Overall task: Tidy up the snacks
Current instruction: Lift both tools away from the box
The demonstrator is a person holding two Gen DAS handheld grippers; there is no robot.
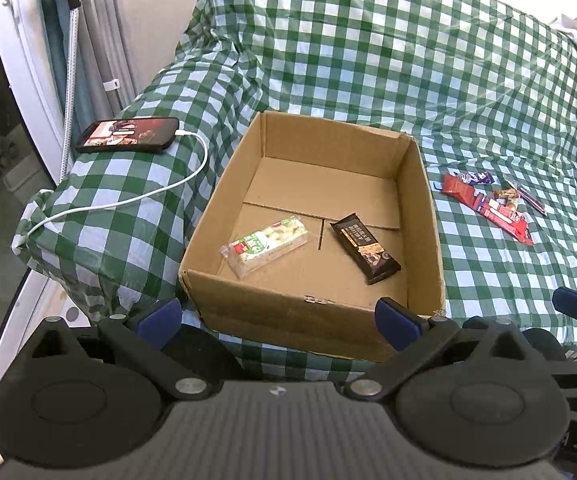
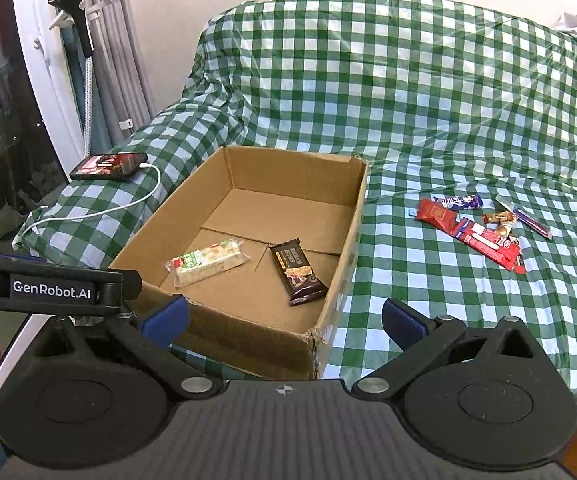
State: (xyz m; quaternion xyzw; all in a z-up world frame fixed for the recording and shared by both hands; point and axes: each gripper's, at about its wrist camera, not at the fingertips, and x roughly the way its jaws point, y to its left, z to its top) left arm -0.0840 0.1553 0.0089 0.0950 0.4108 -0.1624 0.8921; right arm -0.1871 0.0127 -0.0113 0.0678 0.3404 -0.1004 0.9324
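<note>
You hold both grippers low at the near edge, and neither carries anything. Your left gripper (image 1: 278, 316) has its blue-padded fingers spread wide, hanging just short of the near wall of the open brown cardboard box (image 1: 288, 312). Your right gripper (image 2: 284, 318) is spread just as wide, level with the box's torn near right corner. From here it looks like a pause between picks, with both claws ready to take a packet.

Inside the box, two snacks already lie flat on the floor, apart from each other: a clear-wrapped pale bar with a green and white label (image 1: 266, 245) to the left, and a dark brown chocolate bar wrapper (image 1: 366, 249) to the right. There is plenty of bare cardboard behind them, so the sorting seems only partly done.

The rest waits outside, to the right of the box on the cloth, well apart from its wall: a long red packet (image 2: 484, 242) lying aslant, a purple wrapped sweet (image 2: 458, 201) at its far end, and a few small wrappers (image 2: 502, 218) beside them, too small to name. They sit on your right gripper's side, so that hand is probably the better one to reach.

Everything rests on a green and white checked cloth (image 1: 488, 92), thrown over what appears to be a sofa, wrinkled and soft. On the left armrest a black phone (image 1: 128, 135) lies with its screen lit, a white cable (image 1: 148, 196) trailing off the edge. Beyond stand grey curtains (image 2: 124, 52) and a white-framed door or window (image 2: 34, 52).
</note>
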